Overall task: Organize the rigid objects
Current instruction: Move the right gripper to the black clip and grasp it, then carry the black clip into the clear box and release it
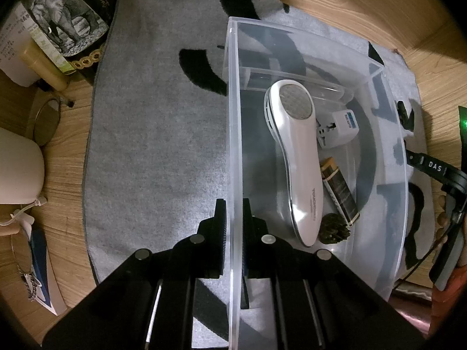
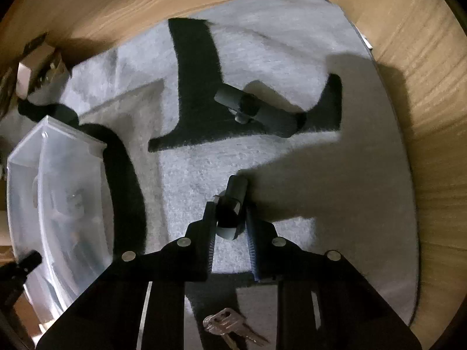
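Observation:
A clear plastic bin (image 1: 388, 157) sits on a grey mat with black patterns. My left gripper (image 1: 235, 213) is shut on the bin's near-left wall, one finger inside and one outside. The bin holds a white handheld device (image 1: 294, 151), a white travel adapter (image 1: 338, 129), a black-and-gold battery (image 1: 340, 189) and a dark spiky cone (image 1: 334, 229). My right gripper (image 2: 230, 207) is shut on a dark grey cylindrical object (image 2: 233, 204), held just above the mat. A similar dark grey cylinder piece (image 2: 256, 110) lies farther on the mat. The bin also shows at the left in the right wrist view (image 2: 58, 192).
A set of keys (image 2: 230, 328) lies on the mat under my right gripper. At the left of the mat stand a dark box with an elephant picture (image 1: 67, 20), a round mirror (image 1: 46, 121) and a white rounded object (image 1: 17, 169). The wooden table (image 2: 432, 116) surrounds the mat.

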Motion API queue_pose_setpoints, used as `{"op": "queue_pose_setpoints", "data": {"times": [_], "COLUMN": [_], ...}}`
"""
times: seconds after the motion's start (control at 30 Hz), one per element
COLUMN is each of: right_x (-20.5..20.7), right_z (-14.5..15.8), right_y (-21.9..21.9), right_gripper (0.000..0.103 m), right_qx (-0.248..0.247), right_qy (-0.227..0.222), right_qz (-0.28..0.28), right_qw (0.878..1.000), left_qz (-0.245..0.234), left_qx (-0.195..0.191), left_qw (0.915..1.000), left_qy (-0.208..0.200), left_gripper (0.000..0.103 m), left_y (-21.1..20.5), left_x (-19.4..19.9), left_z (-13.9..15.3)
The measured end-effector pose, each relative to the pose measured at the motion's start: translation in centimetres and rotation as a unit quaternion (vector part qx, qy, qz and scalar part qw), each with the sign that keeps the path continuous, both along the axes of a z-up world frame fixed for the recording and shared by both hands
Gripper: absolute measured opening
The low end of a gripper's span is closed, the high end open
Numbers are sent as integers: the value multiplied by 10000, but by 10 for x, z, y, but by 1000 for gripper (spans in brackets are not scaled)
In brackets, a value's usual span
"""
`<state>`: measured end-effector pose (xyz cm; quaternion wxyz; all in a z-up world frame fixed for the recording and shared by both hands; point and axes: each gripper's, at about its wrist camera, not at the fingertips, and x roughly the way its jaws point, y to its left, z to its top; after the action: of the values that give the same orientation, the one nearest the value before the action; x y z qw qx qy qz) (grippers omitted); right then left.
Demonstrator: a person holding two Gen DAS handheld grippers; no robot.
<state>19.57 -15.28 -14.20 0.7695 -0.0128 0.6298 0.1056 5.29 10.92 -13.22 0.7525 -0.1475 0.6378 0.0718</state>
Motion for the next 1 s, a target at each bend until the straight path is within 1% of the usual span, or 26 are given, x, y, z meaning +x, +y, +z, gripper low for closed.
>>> {"op": "queue_pose_setpoints", "data": {"times": [0.13, 0.3, 0.4, 0.57, 0.7, 0.83, 1.0], "right_x": [-2, -14, -25, -35, -45, -55, -63], "right_z": [4, 22, 37, 69, 97, 111, 102], "right_y": [-7, -10, -22, -21, -11, 8, 41], "right_gripper": [17, 17, 17, 18, 18, 18, 18], "right_qx": [56, 157, 241, 475, 688, 842, 987], "right_qy": [-97, -288, -374, -561, -744, -855, -779], "right_qz": [-118, -116, -98, -64, 92, 374, 743], "right_qw": [9999, 9994, 9990, 9973, 9948, 9921, 9893], "left_qz": [-18, -78, -99, -183, -241, -234, -168], "left_qx": [-12, -19, -13, 2, -3, -43, -203], "left_qw": [10000, 10000, 9999, 9998, 9996, 9995, 9994], "left_qy": [-7, -35, -70, -126, -171, -197, -215], "left_gripper": [7, 7, 7, 7, 7, 7, 7], "left_y": [0, 1, 1, 1, 2, 4, 12], "left_x": [-1, -4, -6, -10, -11, -10, -14], "left_z": [0, 1, 2, 6, 9, 10, 11]}}
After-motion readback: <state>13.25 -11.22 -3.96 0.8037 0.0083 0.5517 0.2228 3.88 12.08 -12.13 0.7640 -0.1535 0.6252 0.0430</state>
